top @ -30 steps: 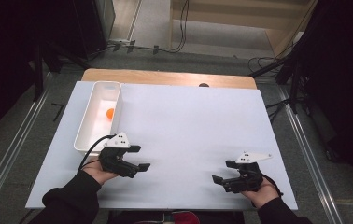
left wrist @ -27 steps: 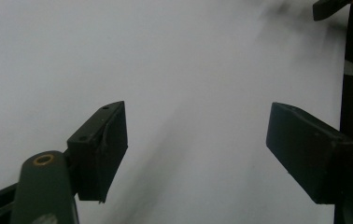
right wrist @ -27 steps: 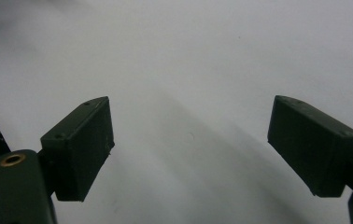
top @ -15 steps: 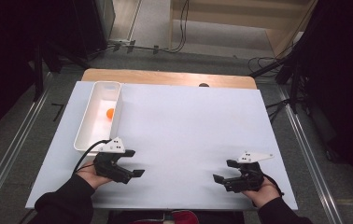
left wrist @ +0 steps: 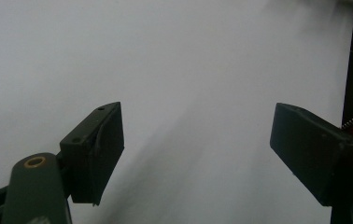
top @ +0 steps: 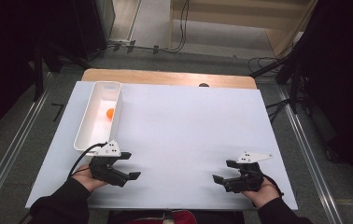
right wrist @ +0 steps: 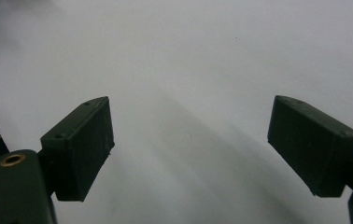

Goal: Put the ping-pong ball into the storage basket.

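Observation:
An orange ball [top: 110, 113] lies inside a long white tray [top: 85, 131] at the table's left side. My left gripper [top: 129, 165] rests near the front left of the white table top [top: 188, 126], just below the tray's near end, open, jaws pointing right. In the left gripper view its jaws stand wide apart [left wrist: 195, 154] over bare white surface. My right gripper [top: 223, 171] sits near the front right, open, jaws pointing left. The right gripper view has its jaws spread [right wrist: 191, 149] with nothing between them.
A wooden strip [top: 165, 78] runs along the table's far edge with a dark round spot [top: 203, 85] on it. Metal rails [top: 305, 140] flank the table on both sides. Cables [top: 174, 46] lie on the floor beyond.
My left gripper has drawn back toward the front edge and a little left. The right gripper has hardly moved.

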The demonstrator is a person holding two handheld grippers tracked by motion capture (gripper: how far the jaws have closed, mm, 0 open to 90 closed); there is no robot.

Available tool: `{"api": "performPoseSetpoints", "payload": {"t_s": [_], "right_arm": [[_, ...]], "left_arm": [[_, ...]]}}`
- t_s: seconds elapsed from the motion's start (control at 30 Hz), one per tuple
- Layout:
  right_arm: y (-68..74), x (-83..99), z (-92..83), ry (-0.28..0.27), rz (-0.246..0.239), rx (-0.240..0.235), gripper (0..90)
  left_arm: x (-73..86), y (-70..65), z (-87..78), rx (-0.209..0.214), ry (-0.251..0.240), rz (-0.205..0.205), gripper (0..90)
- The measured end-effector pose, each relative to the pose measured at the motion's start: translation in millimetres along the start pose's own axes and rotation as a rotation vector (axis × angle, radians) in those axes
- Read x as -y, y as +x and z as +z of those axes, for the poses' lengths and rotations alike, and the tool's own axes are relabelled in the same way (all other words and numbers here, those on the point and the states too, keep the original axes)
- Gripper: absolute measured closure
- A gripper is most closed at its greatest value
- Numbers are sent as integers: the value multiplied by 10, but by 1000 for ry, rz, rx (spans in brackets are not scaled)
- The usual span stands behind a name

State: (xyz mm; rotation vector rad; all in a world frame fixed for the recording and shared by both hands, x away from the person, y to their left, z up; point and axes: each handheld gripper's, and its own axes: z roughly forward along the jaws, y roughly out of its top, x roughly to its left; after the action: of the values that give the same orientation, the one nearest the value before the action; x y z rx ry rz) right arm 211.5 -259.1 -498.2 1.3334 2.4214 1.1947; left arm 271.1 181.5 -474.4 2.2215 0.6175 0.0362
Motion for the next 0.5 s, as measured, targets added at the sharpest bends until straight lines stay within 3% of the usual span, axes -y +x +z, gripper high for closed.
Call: {"api": "performPoseSetpoints", "payload": {"t_s": [0.5], "right_arm": [[3, 5, 0, 7, -9, 12, 131]], "left_arm": [[26, 5, 31, -11, 21, -1, 180]]}}
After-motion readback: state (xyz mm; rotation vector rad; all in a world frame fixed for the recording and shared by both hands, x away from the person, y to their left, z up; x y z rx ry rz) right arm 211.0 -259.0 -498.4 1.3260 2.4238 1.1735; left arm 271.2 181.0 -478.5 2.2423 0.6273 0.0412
